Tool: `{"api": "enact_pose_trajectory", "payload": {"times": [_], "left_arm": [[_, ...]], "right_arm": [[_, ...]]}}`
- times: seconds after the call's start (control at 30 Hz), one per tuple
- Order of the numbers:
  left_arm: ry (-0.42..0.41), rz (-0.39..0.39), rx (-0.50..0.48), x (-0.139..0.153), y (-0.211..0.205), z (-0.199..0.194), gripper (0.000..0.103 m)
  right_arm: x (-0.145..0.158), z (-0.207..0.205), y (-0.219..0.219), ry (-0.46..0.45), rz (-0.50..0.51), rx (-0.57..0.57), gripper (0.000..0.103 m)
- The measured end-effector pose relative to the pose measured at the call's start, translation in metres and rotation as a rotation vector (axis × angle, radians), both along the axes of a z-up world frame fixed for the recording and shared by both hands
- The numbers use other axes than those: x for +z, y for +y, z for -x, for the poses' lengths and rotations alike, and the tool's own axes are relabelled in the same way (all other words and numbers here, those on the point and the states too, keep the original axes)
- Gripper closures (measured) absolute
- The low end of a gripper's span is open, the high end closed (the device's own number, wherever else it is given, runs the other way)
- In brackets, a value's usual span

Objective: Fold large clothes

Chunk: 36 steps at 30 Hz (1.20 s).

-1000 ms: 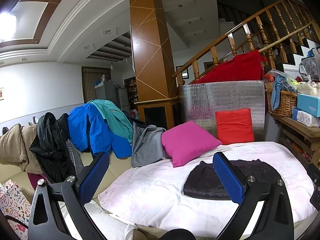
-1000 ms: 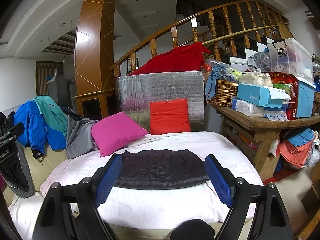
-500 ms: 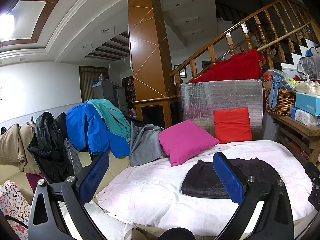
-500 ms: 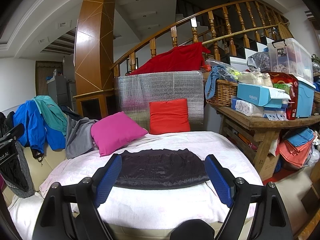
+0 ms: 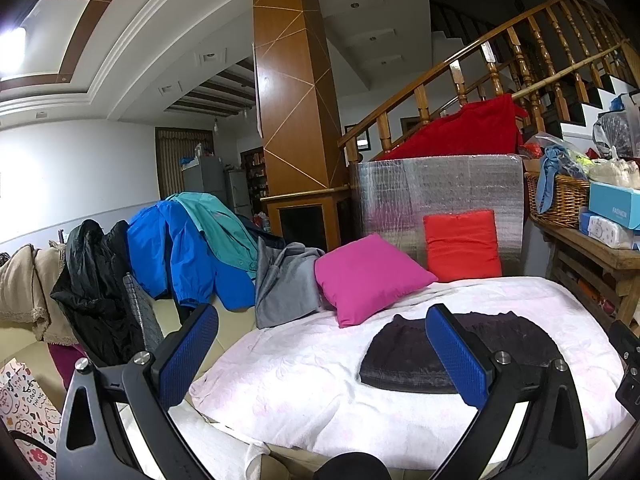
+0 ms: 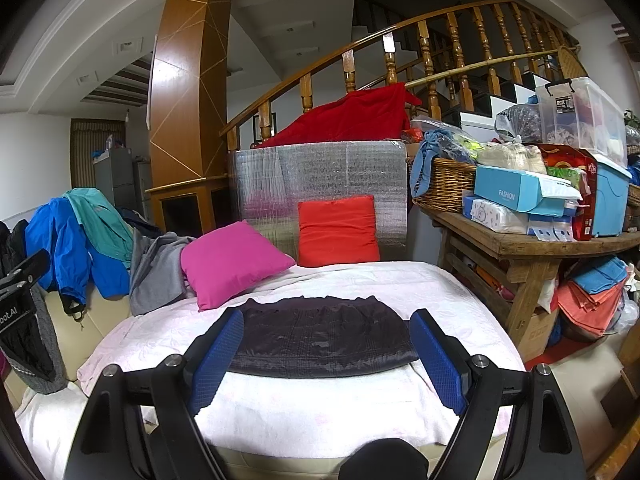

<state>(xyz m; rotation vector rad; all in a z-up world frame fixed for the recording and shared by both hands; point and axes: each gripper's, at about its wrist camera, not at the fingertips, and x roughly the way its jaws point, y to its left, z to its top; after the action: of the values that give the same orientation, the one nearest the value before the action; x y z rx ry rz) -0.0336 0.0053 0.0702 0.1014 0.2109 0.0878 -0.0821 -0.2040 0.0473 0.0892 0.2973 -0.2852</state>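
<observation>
A folded dark garment (image 6: 320, 340) lies flat on the pale pink bed cover (image 6: 320, 412), also in the left wrist view (image 5: 404, 356). My right gripper (image 6: 326, 356) is open and empty, held above the near edge of the bed with the garment between its blue pads. My left gripper (image 5: 320, 352) is open and empty, to the left of the garment. More clothes hang over the sofa back at left: a blue jacket (image 5: 176, 252), a teal one (image 5: 216, 224), a grey top (image 5: 284, 288) and a black coat (image 5: 96, 288).
A pink cushion (image 6: 232, 260) and a red cushion (image 6: 338, 230) sit at the far end of the bed. A wooden table (image 6: 532, 248) with boxes and a basket stands at right. A wooden pillar (image 5: 296, 100) and stair rail are behind.
The left wrist view has shifted slightly, so the scene sits a bit further left. The right gripper and the garment have not moved.
</observation>
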Motion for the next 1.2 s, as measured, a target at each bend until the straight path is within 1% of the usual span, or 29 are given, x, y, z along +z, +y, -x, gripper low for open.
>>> {"api": "enact_pose_trajectory", "payload": {"times": [0.47,0.67,0.83,1.07,1.2], "left_arm": [[0.026,0.008,-0.019,-0.007,-0.005,-0.017,0.000],[0.048,0.028,-0.013,-0.013,-0.004,-0.031,0.000],[0.091,0.047,-0.004,-0.022,-0.005,-0.053,0.000],[0.154,0.031,-0.006,-0.039,-0.018,-0.086,0.000],[0.199,0.024,-0.015,-0.051,-0.025,-0.113,0.000]], "right_arm": [[-0.002,-0.012,-0.016,0.014,0.004,-0.013,0.016],[-0.001,-0.027,-0.022,0.033,0.009,-0.023,0.016],[-0.005,-0.047,-0.028,0.057,0.012,-0.028,0.016],[-0.016,-0.083,-0.037,0.099,0.008,-0.030,0.016],[-0.026,-0.108,-0.046,0.134,-0.001,-0.036,0.016]]}}
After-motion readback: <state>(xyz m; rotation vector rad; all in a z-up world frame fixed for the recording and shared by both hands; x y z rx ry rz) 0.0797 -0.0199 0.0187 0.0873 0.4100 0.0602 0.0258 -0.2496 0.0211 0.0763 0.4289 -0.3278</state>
